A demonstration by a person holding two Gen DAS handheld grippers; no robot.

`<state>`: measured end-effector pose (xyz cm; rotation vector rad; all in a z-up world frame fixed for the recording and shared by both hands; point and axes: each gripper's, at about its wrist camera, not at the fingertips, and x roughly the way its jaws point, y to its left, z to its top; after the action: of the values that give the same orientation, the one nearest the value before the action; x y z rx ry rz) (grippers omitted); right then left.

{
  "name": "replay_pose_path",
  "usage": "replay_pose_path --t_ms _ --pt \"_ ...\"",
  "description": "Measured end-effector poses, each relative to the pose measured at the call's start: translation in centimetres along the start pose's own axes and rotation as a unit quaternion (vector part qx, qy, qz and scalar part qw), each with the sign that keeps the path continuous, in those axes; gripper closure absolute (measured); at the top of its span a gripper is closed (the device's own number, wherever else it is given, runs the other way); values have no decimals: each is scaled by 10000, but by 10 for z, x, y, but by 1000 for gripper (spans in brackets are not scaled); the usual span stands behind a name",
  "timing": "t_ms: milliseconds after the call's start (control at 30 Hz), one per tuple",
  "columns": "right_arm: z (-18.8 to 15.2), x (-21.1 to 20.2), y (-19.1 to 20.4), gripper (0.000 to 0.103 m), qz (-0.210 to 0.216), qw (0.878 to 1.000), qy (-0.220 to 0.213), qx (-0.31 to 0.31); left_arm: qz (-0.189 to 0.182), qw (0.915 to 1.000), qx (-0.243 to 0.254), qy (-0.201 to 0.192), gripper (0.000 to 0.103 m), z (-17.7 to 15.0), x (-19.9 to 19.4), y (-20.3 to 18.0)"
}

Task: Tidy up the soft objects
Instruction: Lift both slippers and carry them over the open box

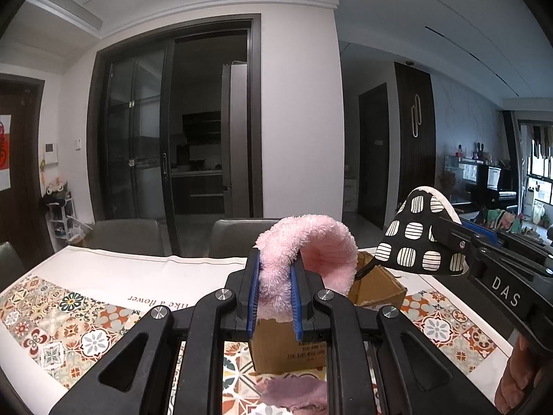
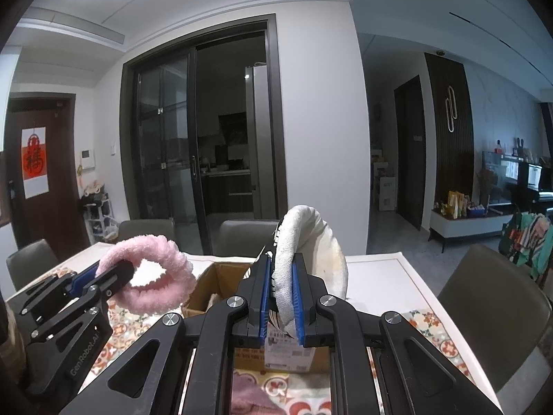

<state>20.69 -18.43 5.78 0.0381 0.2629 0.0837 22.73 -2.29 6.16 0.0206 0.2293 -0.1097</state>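
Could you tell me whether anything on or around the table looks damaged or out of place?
The cardboard box looks worn: its flaps stand open and splayed. A mauve cloth lies crumpled on the tablecloth in front of it. Otherwise nothing stands out.

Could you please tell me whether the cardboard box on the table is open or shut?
Open. The cardboard box has raised top flaps, and its inside shows between the pink fluffy ring and the patterned pouch.
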Motion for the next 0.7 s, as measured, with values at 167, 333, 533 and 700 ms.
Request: replay_pose_path --t_ms 167,333,533,700 --pt "2 15 -5 90 98 9999 -6 26 48 10000 18 15 86 2 16 -1" --pt "5 32 -9 90 182 9998 8 20 103 9999 60 9 86 3 32 -6" --pt "6 52 -17 90 239 9996 118 -5 133 9998 128 70 86 4 54 -13" --pt "2 70 -21 90 273 9992 276 -6 113 9996 174 214 86 2 71 -15"
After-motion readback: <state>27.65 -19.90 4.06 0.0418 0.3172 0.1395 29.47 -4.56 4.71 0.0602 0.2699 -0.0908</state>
